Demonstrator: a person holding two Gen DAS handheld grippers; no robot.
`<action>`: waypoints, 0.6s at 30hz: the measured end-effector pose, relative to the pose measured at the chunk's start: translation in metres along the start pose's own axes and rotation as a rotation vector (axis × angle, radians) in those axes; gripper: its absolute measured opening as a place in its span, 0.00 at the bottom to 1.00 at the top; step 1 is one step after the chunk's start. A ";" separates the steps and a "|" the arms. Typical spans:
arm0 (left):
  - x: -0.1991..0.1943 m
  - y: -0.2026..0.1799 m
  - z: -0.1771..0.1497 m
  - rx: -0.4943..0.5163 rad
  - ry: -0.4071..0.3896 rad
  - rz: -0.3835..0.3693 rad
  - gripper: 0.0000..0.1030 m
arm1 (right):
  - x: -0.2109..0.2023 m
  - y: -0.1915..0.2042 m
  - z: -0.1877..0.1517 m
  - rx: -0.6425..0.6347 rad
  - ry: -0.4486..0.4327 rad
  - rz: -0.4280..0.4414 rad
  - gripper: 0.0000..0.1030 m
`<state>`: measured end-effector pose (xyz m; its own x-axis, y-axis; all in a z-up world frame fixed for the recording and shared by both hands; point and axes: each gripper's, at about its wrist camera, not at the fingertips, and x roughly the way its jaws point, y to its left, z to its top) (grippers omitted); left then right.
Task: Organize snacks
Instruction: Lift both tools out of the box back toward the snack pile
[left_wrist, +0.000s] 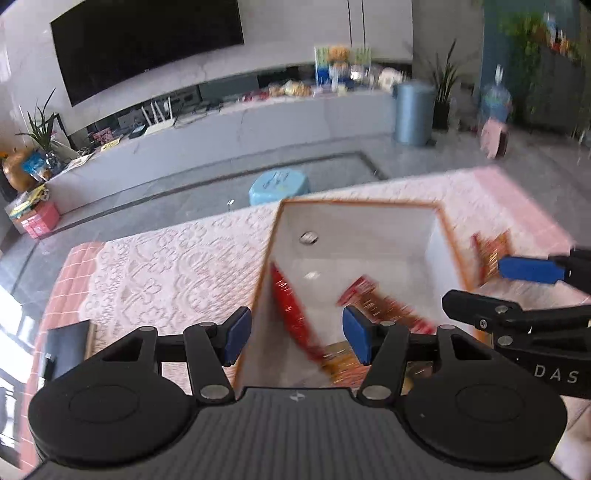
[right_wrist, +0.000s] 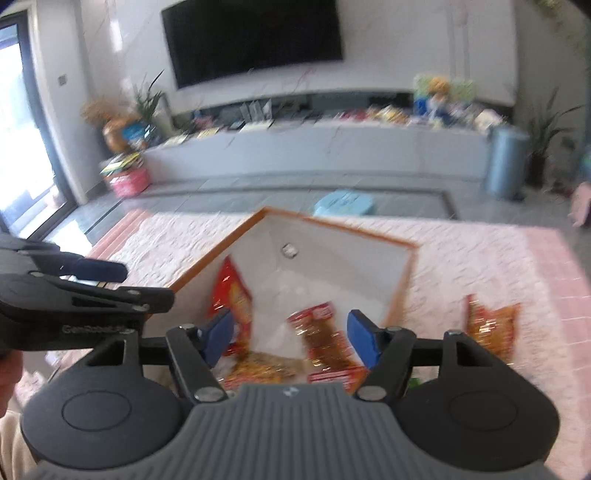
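A white box with an orange rim (left_wrist: 354, 203) (right_wrist: 328, 227) stands on the lace-covered table. Inside lie red and gold snack packets: one leans on the left wall (left_wrist: 291, 314) (right_wrist: 231, 291), another lies flat (left_wrist: 384, 306) (right_wrist: 325, 336), and a yellow one (right_wrist: 262, 367) is at the near end. One more packet (right_wrist: 489, 325) (left_wrist: 491, 254) lies on the table right of the box. My left gripper (left_wrist: 295, 332) is open and empty above the box's near left edge. My right gripper (right_wrist: 291, 338) is open and empty above the box's near end.
The table has a pink cloth with a white lace cover (left_wrist: 177, 266). A dark flat object (left_wrist: 66, 347) lies at the table's left near corner. On the floor beyond stand a light blue stool (left_wrist: 279, 184) and a blue bin (left_wrist: 412, 112). A TV cabinet (right_wrist: 314, 151) holds clutter.
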<state>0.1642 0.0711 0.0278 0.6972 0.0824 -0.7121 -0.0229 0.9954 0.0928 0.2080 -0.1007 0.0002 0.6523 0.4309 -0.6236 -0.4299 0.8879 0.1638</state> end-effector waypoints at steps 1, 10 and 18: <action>-0.007 -0.004 -0.001 -0.015 -0.021 -0.018 0.65 | -0.010 -0.003 -0.001 0.008 -0.022 -0.021 0.66; -0.052 -0.054 -0.011 -0.029 -0.163 -0.125 0.65 | -0.097 -0.035 -0.033 0.081 -0.182 -0.171 0.69; -0.065 -0.105 -0.023 -0.031 -0.193 -0.266 0.65 | -0.149 -0.071 -0.063 0.116 -0.235 -0.269 0.73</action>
<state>0.1043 -0.0373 0.0485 0.8045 -0.1885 -0.5633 0.1585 0.9820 -0.1023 0.1019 -0.2379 0.0335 0.8633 0.1931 -0.4662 -0.1587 0.9809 0.1123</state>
